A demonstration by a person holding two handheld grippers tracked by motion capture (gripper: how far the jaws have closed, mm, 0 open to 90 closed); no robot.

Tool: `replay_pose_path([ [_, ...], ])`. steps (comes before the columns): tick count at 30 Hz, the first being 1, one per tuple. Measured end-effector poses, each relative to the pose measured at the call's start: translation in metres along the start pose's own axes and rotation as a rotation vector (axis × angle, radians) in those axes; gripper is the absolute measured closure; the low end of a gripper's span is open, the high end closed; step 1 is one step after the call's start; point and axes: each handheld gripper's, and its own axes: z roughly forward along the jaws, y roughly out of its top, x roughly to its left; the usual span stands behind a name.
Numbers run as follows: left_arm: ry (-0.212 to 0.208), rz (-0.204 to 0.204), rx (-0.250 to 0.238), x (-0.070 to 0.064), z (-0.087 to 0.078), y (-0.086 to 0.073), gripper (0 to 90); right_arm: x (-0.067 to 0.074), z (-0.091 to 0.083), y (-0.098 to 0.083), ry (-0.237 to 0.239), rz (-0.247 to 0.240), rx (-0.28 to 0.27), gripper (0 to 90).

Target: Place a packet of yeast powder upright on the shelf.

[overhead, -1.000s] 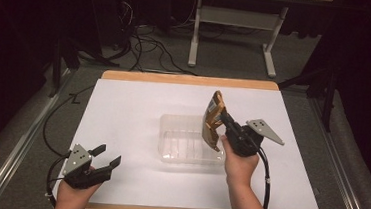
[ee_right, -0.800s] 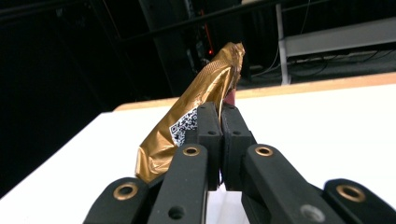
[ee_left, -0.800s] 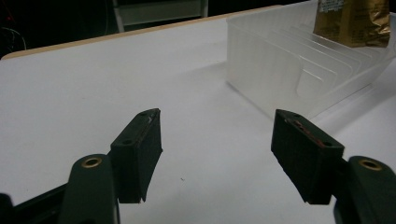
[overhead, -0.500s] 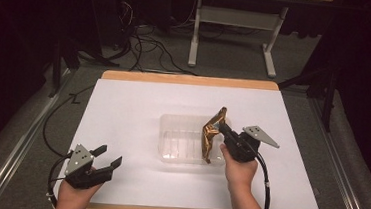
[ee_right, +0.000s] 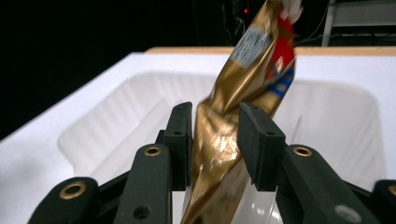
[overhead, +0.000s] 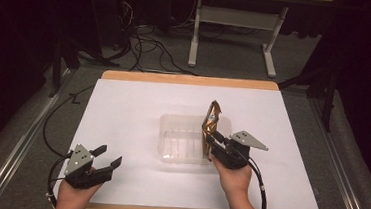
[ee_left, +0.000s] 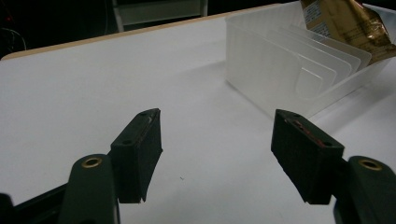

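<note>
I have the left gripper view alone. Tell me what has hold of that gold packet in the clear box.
Observer: The right gripper has the packet between its jaws, which have just been opening.
Operator: Say how it stands.
Observer: In the high view it stands on end, leaning, with its lower end down in the box at the end by that gripper.
Operator: Report its print.
Observer: A pale label patch, with red and blue print near the top.

gold packet (ee_right: 243, 107) motion-blurred, top and bottom cut off, lower end hidden in clear tray (overhead: 183, 144)
</note>
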Motion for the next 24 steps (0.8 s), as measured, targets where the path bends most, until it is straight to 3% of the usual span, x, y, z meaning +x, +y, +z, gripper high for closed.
replay_pose_path([
  [6, 0.000, 0.007, 0.000, 0.000, 0.000, 0.001, 33.9, 0.007, 0.001, -0.015, -0.007, -0.023, 0.087, 68.3],
  [10, 0.002, 0.007, -0.003, -0.001, -0.001, 0.001, 33.9, 0.008, 0.007, -0.017, -0.026, -0.061, 0.110, 89.6],
  [17, 0.002, 0.002, -0.004, 0.000, -0.001, 0.001, 34.0, 0.011, 0.003, -0.025, -0.041, -0.121, 0.135, 90.0],
  [24, 0.004, 0.001, -0.006, 0.000, -0.002, 0.001, 34.0, 0.012, -0.002, -0.036, -0.051, -0.097, 0.138, 90.0],
])
